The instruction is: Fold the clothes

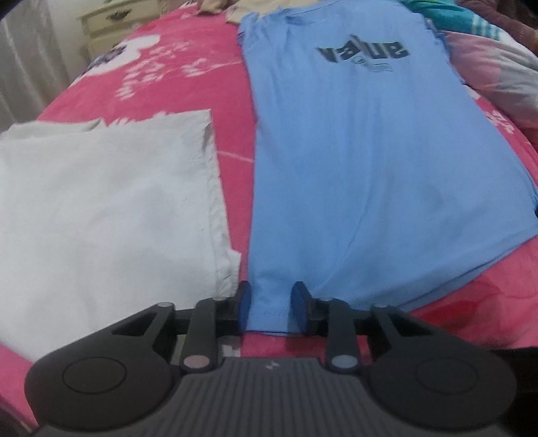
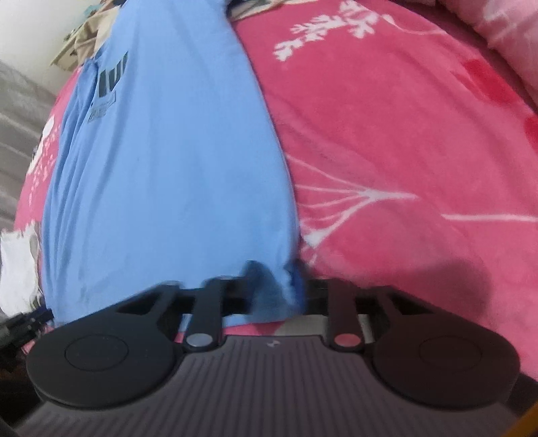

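A light blue T-shirt (image 1: 370, 141) with dark "value" lettering lies flat and lengthwise on the pink bed cover (image 1: 168, 67), its sides folded in. My left gripper (image 1: 271, 307) holds the near hem at its left corner, with blue fabric filling the gap between the pads. In the right wrist view the same T-shirt (image 2: 168, 168) runs up the left half. My right gripper (image 2: 275, 285) is shut on the near right corner of the hem, which is bunched between its blurred fingers.
A folded white cloth (image 1: 101, 208) lies left of the shirt, and its edge shows as white cloth (image 2: 16, 262). Beige clothes (image 1: 235, 6) and a cream nightstand (image 1: 111, 20) sit at the far end. Pale bedding (image 1: 497, 70) is piled on the right. Pink cover (image 2: 403, 134) spreads right of the shirt.
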Tool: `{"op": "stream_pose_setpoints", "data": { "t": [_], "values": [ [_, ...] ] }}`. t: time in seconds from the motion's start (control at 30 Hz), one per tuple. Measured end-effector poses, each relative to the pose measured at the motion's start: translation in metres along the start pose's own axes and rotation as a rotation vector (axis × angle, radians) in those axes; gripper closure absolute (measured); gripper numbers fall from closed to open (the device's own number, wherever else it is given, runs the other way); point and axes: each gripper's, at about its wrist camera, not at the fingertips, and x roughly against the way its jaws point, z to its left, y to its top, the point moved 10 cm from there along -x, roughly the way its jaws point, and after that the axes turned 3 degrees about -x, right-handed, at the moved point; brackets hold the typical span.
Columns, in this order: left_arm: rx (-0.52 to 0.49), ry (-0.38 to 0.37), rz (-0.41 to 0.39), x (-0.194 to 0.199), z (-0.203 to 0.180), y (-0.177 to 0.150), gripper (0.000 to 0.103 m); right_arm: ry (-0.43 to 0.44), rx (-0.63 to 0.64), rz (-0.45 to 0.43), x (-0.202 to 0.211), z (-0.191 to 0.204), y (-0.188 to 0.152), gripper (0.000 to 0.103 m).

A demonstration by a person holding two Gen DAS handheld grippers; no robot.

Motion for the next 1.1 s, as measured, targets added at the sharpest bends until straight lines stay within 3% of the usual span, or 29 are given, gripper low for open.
{"op": "stream_pose_setpoints", "data": {
  "t": [0.3,0.37,0.43,0.5,0.6,0.7,0.9,1.1],
  "values": [
    [0.021,0.005,0.010,0.002,0.001,-0.015,0.075,0.029,-0.019,0.022,0.000,-0.004,-0.003,0.093],
    [0.043,0.002,0.005,0.001,0.001,-0.014,0.078,0.033,-0.007,0.018,-0.003,0.000,-0.002,0.093],
    [0.066,-0.005,-0.006,0.002,0.003,-0.012,0.093,0.033,0.005,0.011,-0.002,0.002,-0.003,0.096],
    [0.069,0.002,-0.022,0.004,0.002,-0.010,0.096,0.027,0.004,0.007,-0.001,0.001,-0.003,0.098],
    [0.008,0.073,-0.060,0.015,-0.004,-0.008,0.097,-0.017,-0.001,0.011,0.005,-0.003,-0.004,0.100],
    [0.022,0.063,-0.084,0.035,-0.008,-0.007,0.097,-0.051,0.005,0.004,0.024,-0.006,-0.005,0.101],
    [0.103,-0.005,-0.016,0.050,0.001,-0.025,0.097,-0.079,0.010,0.040,0.070,-0.012,-0.023,0.101],
    [0.087,0.027,0.044,0.035,0.008,-0.047,0.097,-0.080,-0.032,0.158,0.051,-0.025,-0.053,0.101]
  ]
}}
